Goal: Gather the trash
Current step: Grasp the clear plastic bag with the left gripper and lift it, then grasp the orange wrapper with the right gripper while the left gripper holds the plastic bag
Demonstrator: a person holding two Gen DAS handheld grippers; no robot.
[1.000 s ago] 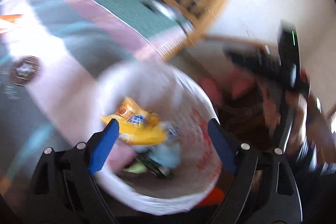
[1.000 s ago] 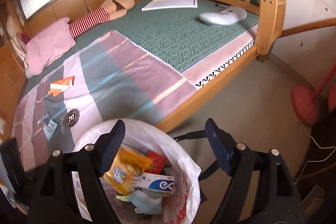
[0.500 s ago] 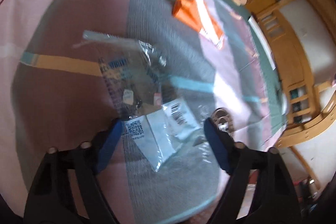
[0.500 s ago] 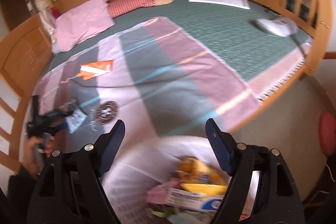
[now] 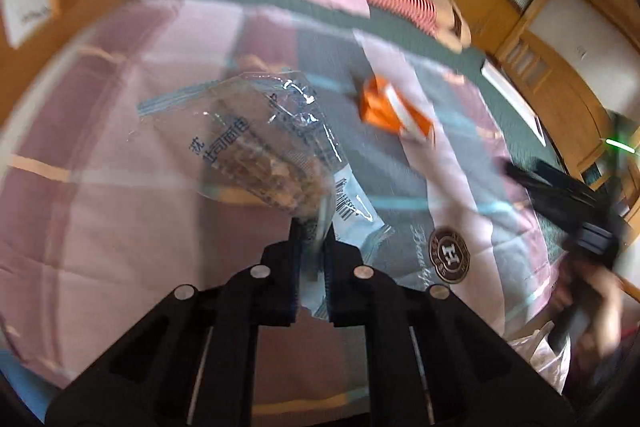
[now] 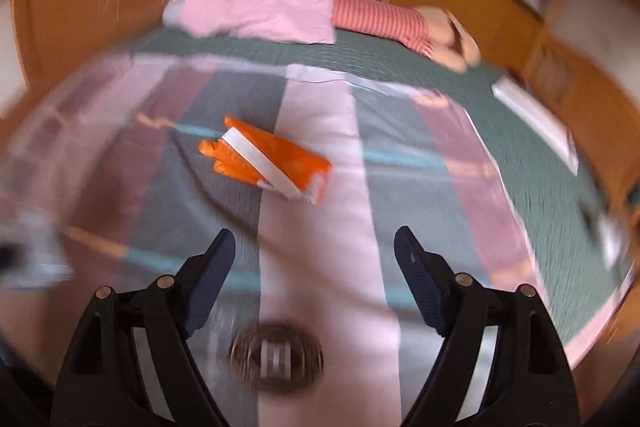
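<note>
L fingers [image 5: 312, 247] pinch crinkly clear plastic bag [image 5: 256, 143].

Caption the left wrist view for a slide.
Left gripper shut on a clear wrapper over the striped blanket, orange packet beyond.

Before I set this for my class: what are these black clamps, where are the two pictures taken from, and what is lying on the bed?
A person holds one hand-held gripper in each hand, and a camera on each looks along its two fingers. In the left wrist picture, the left hand-held gripper has just closed on a clear plastic bag, pinching its edge. In the right wrist picture, the right hand-held gripper is open and holds nothing; ahead of it lies an orange wrapper on the striped blanket. A pink pillow lies at the far end. Both pictures are blurred.
</note>
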